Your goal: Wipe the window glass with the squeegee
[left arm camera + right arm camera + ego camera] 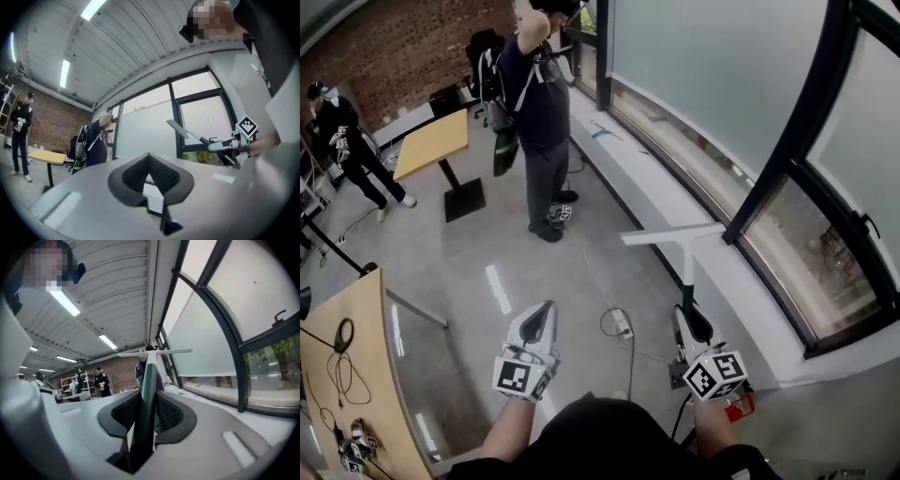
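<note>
My right gripper (688, 317) clamps the green handle of the white-bladed squeegee (676, 235), blade crosswise, short of the black-framed window glass (722, 75), seemingly poised for a stroke. My left gripper (540, 321), jaws together on nothing, hangs farther from the glass, likely held clear.

Floor (469, 272): grey and glossy, it spreads out ahead of you.
Floor, centre: a white power strip (622, 324) lies flat, and its cable (581, 253) trails toward the far side.
Floor, near right edge: a small red object (739, 408), kind not determined.
Floor, far side: a yellow table (431, 145) stands on a black foot plate (464, 199).
Wooden table (347, 375), at your near left: black cables (339, 366) lie on the top.
Ledge (656, 202): white, it runs along the floor's right edge below the window glass (712, 66). A blue strip (602, 131) lies toward its far end.
</note>
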Demonstrator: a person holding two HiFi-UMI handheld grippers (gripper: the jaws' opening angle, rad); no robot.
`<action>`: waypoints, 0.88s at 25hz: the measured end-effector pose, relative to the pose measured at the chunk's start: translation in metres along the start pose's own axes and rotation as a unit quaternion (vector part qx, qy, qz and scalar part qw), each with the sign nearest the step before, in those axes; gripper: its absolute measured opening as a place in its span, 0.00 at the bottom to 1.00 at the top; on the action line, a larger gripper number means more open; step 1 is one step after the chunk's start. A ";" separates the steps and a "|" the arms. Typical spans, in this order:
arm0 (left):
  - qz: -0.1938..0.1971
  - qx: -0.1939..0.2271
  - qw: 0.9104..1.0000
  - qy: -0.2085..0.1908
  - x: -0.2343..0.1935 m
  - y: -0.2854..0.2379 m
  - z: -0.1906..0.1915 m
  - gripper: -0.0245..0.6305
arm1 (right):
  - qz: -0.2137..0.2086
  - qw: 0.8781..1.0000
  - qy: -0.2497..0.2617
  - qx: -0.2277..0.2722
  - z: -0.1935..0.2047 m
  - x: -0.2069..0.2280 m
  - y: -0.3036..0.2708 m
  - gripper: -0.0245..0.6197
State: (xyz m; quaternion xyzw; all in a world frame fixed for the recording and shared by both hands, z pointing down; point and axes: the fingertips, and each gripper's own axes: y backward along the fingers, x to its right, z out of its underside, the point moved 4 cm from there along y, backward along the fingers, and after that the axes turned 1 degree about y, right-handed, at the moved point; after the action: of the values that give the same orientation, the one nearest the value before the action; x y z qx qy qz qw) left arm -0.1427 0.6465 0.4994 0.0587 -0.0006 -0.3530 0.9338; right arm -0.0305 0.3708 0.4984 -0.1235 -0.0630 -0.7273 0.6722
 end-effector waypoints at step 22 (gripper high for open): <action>0.268 -0.020 0.963 0.037 0.115 -0.216 0.031 0.04 | 0.286 0.956 -0.032 0.057 -0.026 0.130 0.101 0.19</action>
State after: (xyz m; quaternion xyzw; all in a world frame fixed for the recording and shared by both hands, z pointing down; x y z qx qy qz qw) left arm -0.2002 0.4066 0.5021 0.0504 0.0251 -0.0875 0.9946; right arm 0.0587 0.2301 0.5002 -0.1211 -0.0872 -0.4955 0.8557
